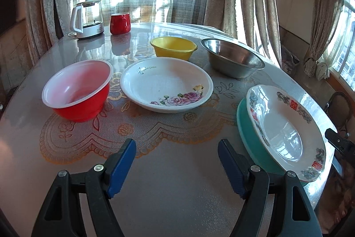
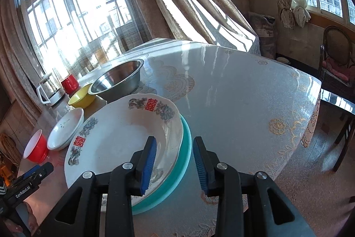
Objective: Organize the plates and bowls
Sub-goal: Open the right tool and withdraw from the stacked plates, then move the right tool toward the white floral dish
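Round table (image 1: 177,203) | left tool (image 1: 176,161) apart, empty | right tool (image 2: 175,161) apart, straddling dragon plate (image 2: 115,143) rim on teal plate (image 2: 185,148)

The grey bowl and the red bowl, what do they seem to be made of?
Grey bowl: likely stainless steel, with a shiny brushed wall that mirrors the window light. Red bowl: probably thin plastic, red outside, matte white inside, and light glows through its wall.
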### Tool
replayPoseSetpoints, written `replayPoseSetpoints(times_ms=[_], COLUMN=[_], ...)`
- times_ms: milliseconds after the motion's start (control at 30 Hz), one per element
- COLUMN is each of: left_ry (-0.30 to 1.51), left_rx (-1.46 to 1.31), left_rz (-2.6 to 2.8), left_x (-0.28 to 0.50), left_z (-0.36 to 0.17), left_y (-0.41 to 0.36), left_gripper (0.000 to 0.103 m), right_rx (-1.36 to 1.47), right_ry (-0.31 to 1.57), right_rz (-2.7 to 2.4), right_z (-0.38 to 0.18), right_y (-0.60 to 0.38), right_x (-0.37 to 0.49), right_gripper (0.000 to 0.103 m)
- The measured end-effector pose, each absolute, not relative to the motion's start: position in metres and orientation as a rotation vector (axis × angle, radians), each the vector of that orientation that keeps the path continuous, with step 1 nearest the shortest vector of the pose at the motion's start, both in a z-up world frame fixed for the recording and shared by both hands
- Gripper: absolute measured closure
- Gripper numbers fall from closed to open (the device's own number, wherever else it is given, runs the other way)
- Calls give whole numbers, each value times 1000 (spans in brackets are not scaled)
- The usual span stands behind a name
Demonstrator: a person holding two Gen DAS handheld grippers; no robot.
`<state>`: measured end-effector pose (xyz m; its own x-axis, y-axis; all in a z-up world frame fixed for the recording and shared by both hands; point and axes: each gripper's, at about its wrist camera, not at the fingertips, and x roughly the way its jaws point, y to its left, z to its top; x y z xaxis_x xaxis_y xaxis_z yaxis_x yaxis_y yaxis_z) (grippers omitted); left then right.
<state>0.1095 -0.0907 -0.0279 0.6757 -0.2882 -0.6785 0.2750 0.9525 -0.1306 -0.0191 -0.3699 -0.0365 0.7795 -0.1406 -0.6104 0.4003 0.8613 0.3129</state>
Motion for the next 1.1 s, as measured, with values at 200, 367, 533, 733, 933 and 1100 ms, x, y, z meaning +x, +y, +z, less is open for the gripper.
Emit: replayPoseSetpoints(times_ms=[200,367,533,733,933,1100], left_ry=[761,768,792,802,806,821], left_rx=[-73,-95,-116,-112,-118,-151], left_rz=[-264,-263,-242,-239,-265,-279], left_x=[127,143,162,181,190,194], left_z=[-27,-29,-32,-36,-38,-39], left_y=[-72,-66,-62,-64,-64,-58], left_gripper=[15,10,9,9,9,9], right_rx=[381,328,306,236,236,200], right_ry=[590,603,645,679,721,769], right_rz=[-207,-107,-38,5,25,35], right_z=[-23,-16,-15,-10,-7,-7], right_y=[-341,-309,-285,-258,-244,-230], right_x=[-8,10,31,58,92,127], right_gripper=[68,65,65,65,65,64])
